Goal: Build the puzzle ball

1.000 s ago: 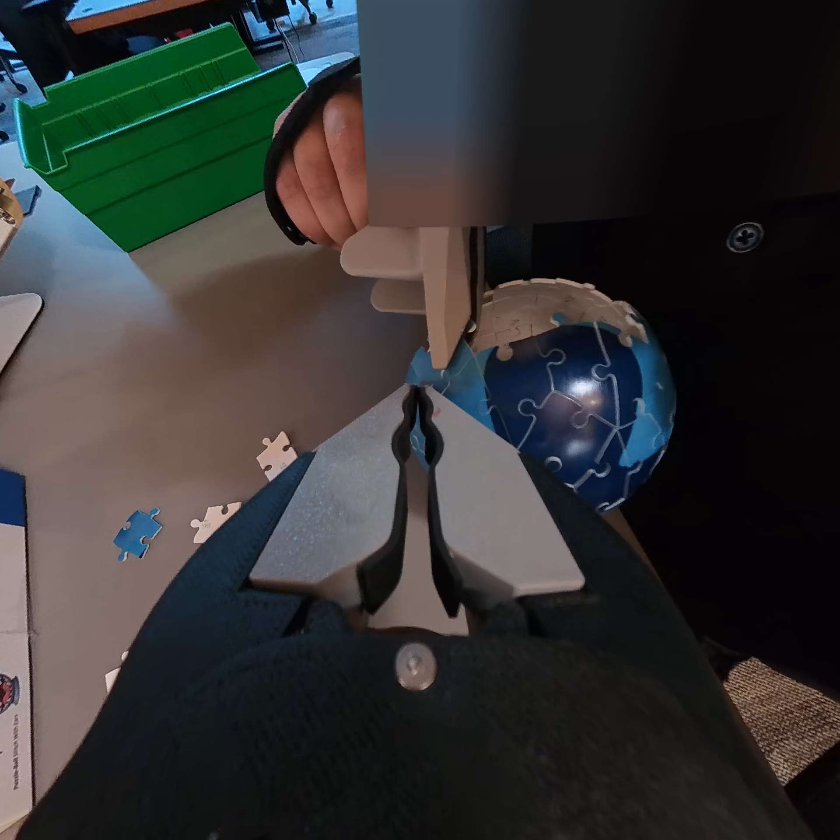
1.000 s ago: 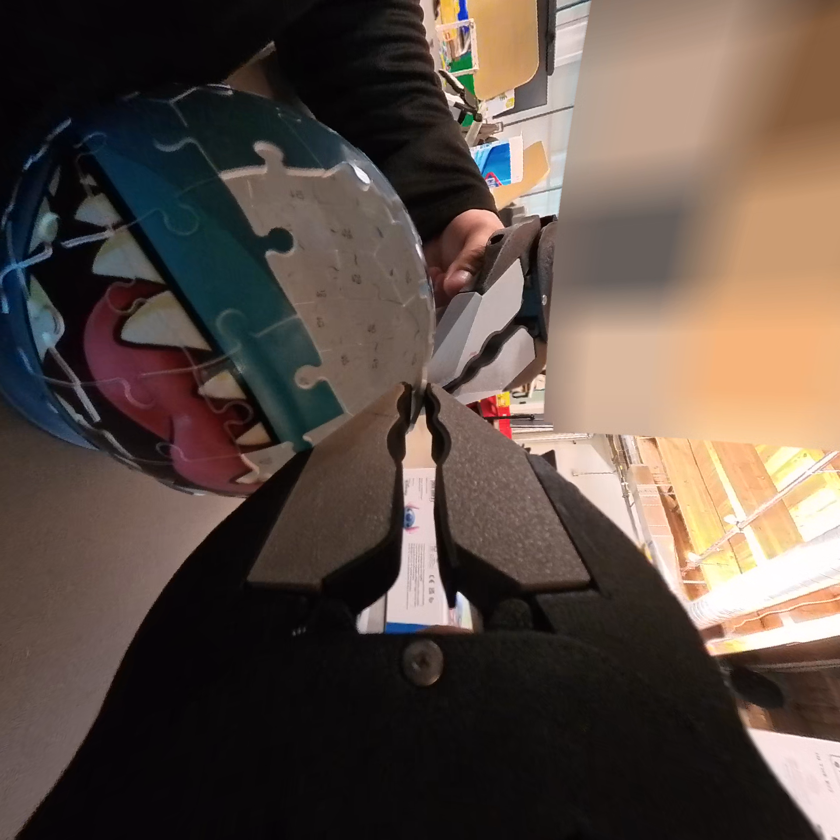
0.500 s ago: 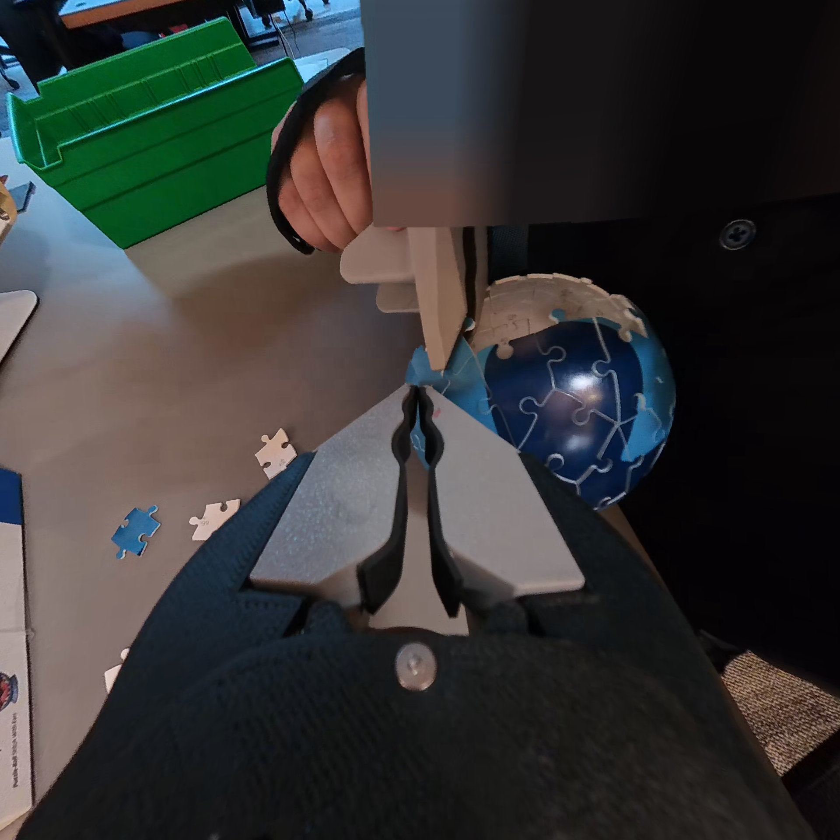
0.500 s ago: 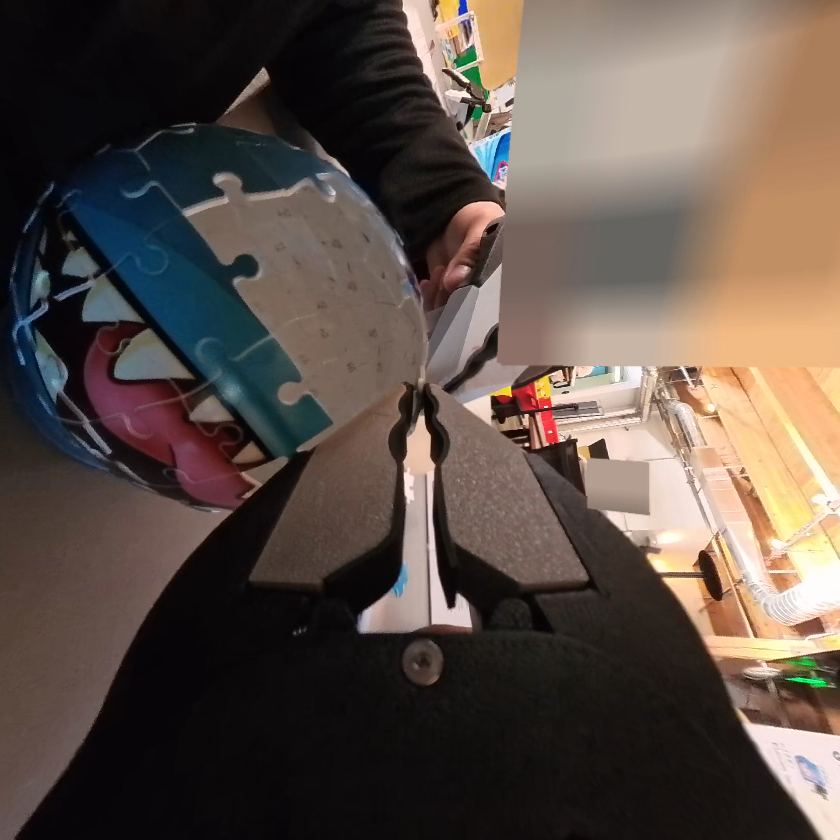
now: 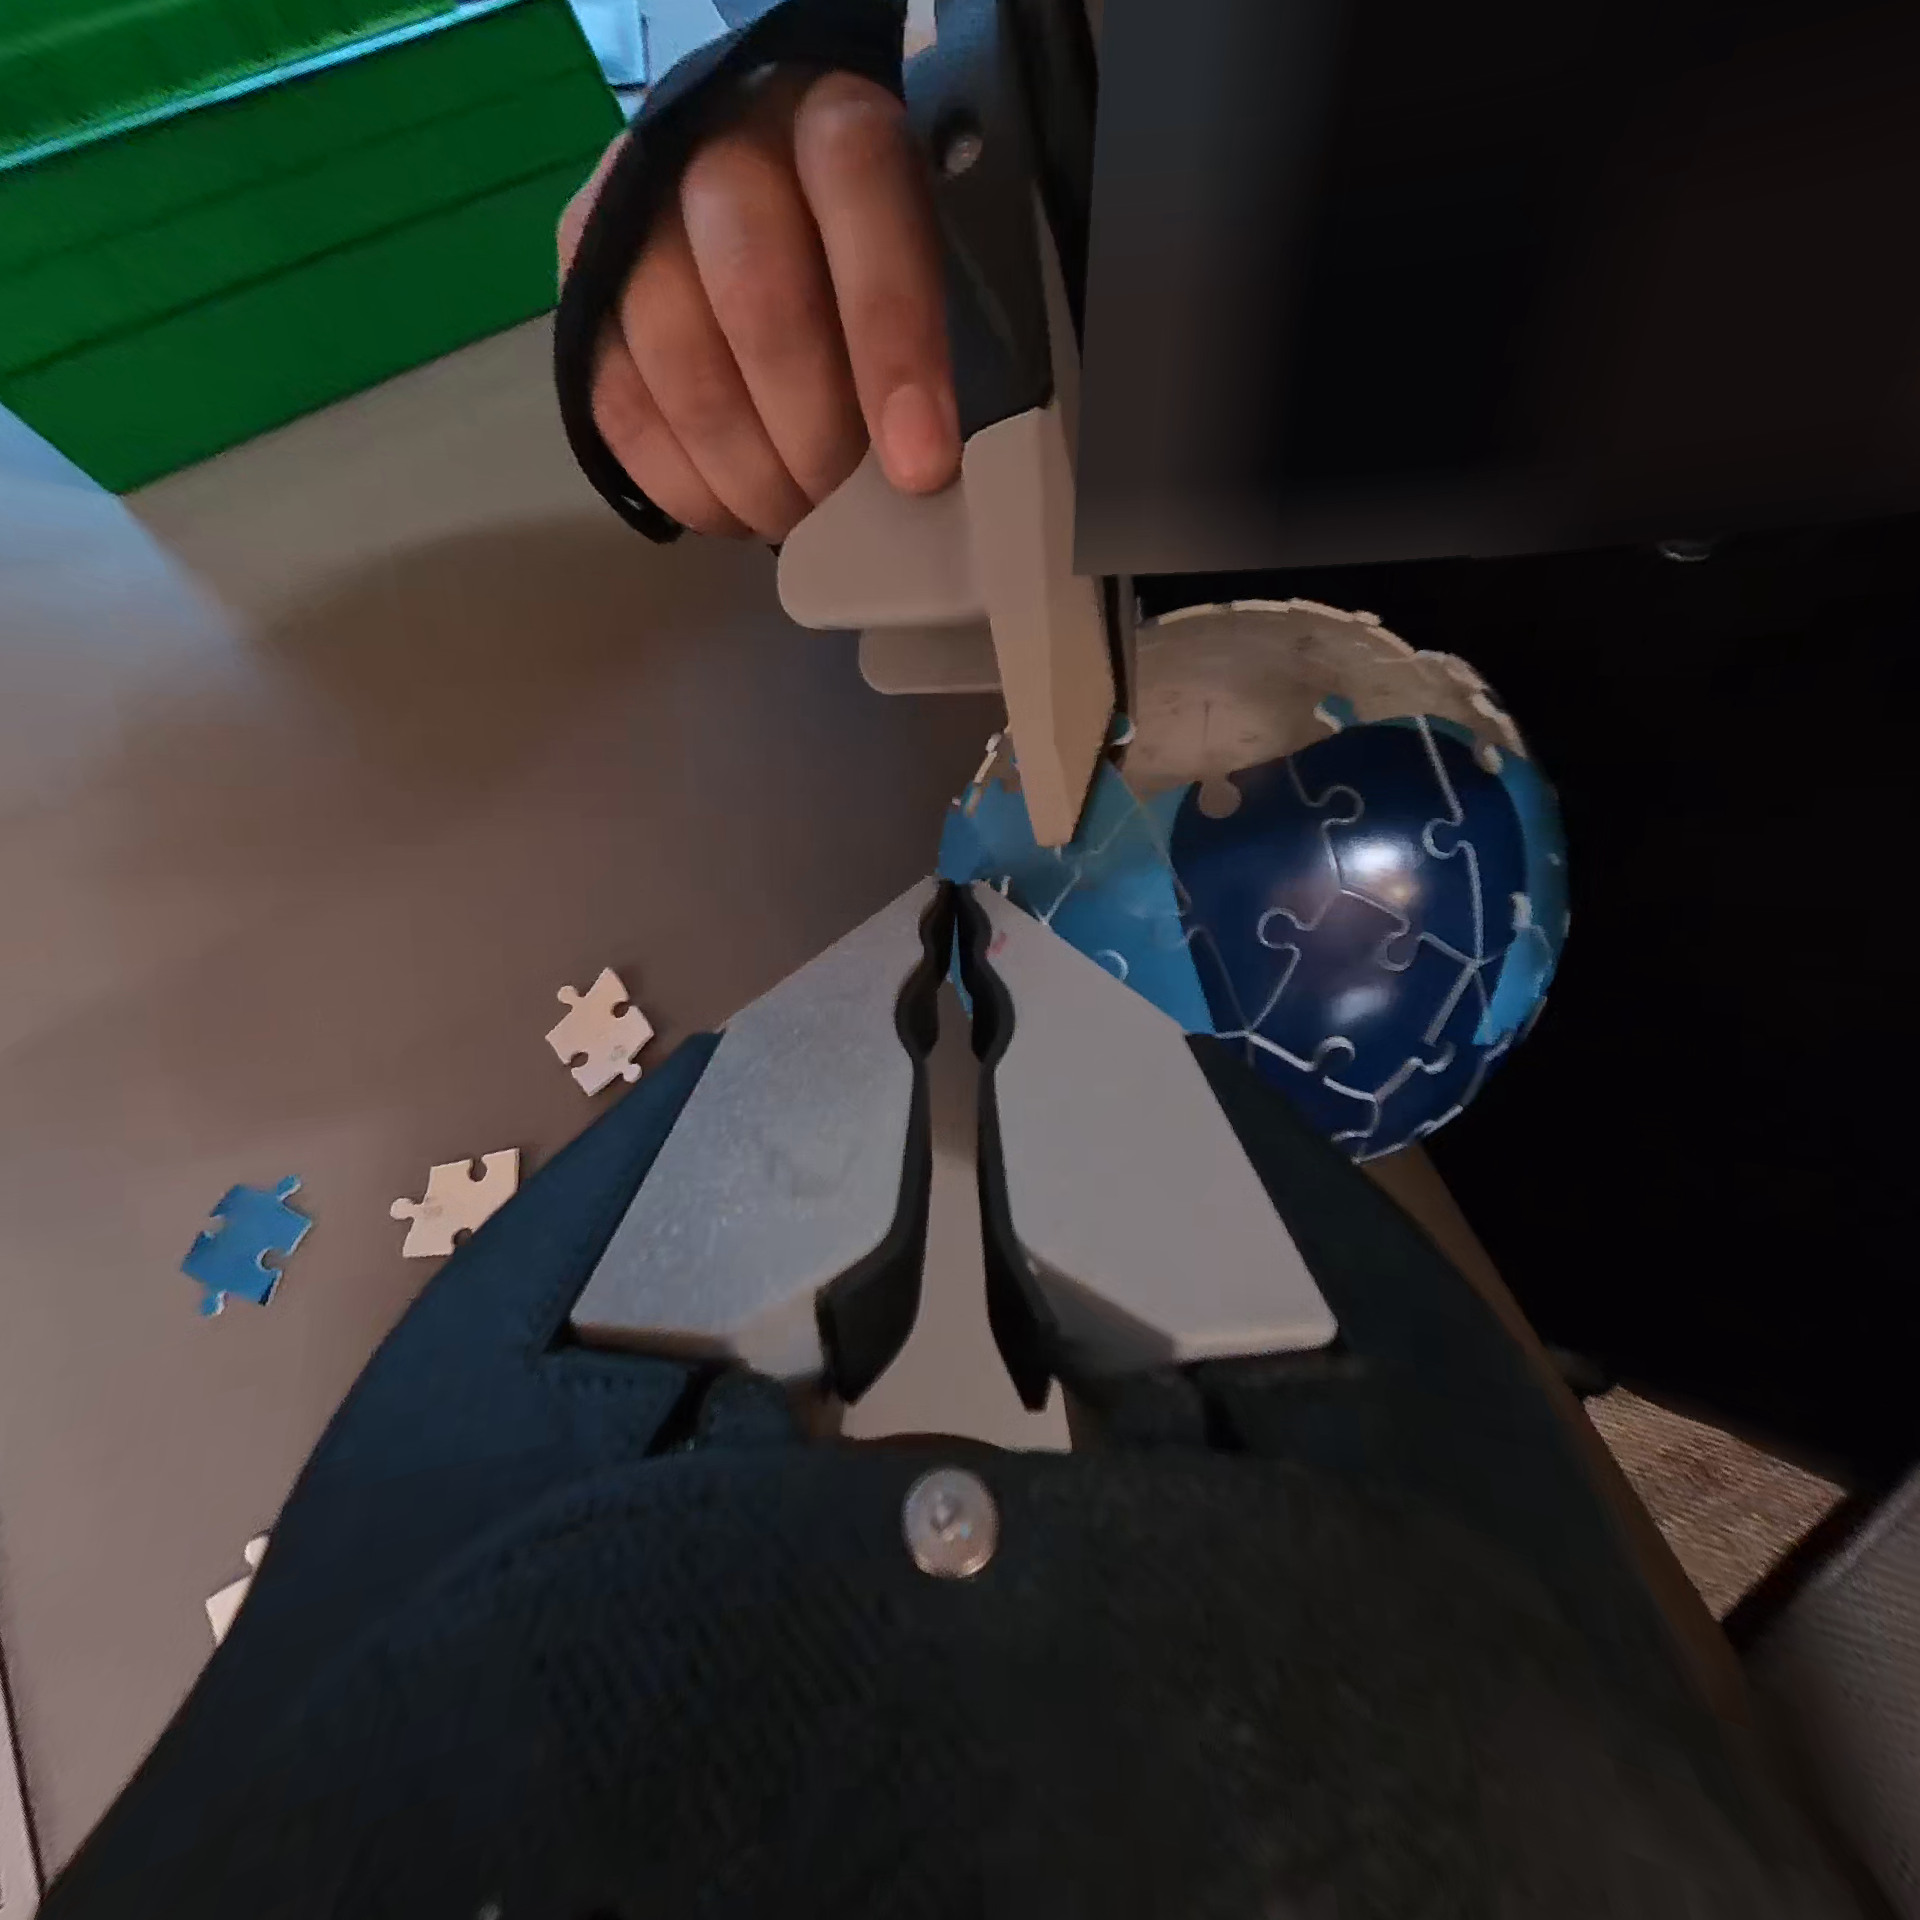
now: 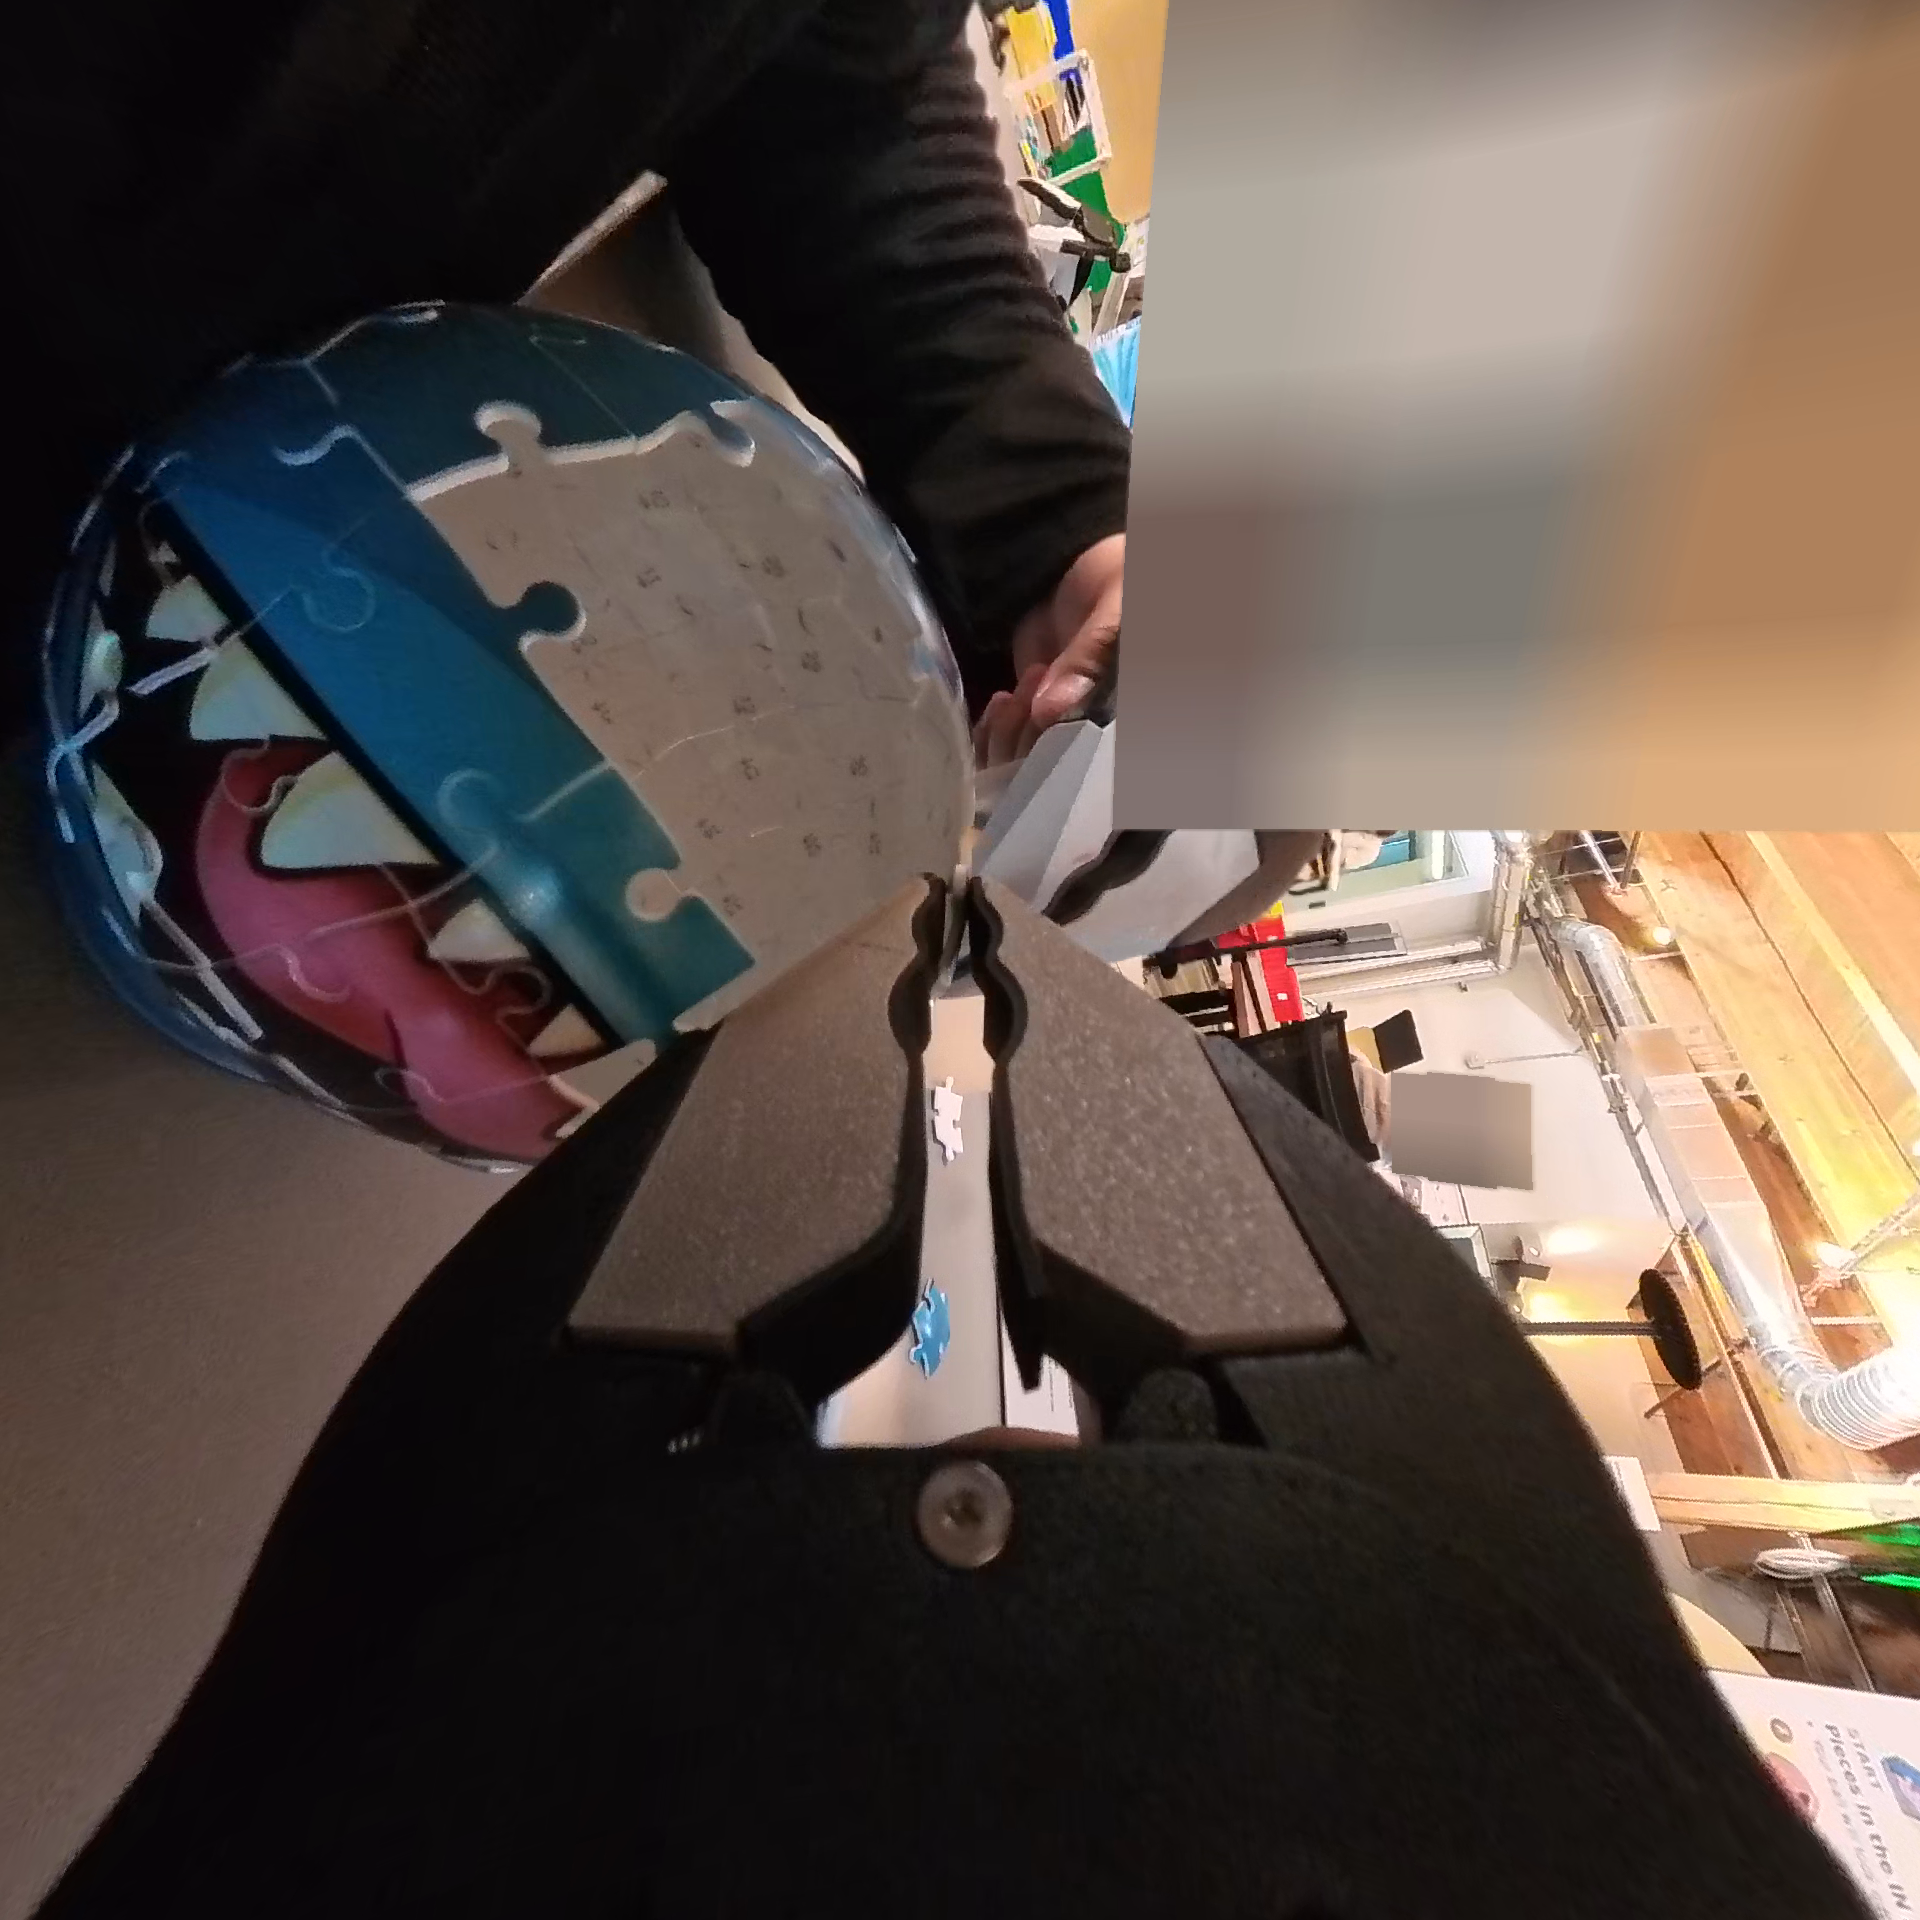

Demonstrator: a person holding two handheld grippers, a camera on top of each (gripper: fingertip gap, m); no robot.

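Observation:
The puzzle ball (image 5: 1351, 935) is a part-built sphere, dark and light blue outside and white inside its open top. It is held at the table's near edge. In the right wrist view the ball (image 6: 416, 727) shows a toothed mouth with a pink tongue. My left gripper (image 5: 954, 891) is shut, its tips pinching the ball's light blue left edge. My right gripper (image 5: 1065, 821) comes down from above and is shut on the rim right beside it. In its own view the right gripper (image 6: 954, 894) pinches the white rim, with the left gripper's fingers (image 6: 1039, 790) just behind.
Loose pieces lie on the grey table (image 5: 364, 779): two white ones (image 5: 601, 1029) (image 5: 457, 1200) and a blue one (image 5: 246, 1242). A green bin (image 5: 260, 208) stands at the back left. A printed box (image 6: 1849, 1808) lies low on the right. The person's dark clothing is behind the ball. My two grippers' fingertips are within a few centimetres of each other.
Both grippers stay shut on the ball's rim. The ball has turned a little, and the right hand and gripper now sit closer and larger in the left wrist view.

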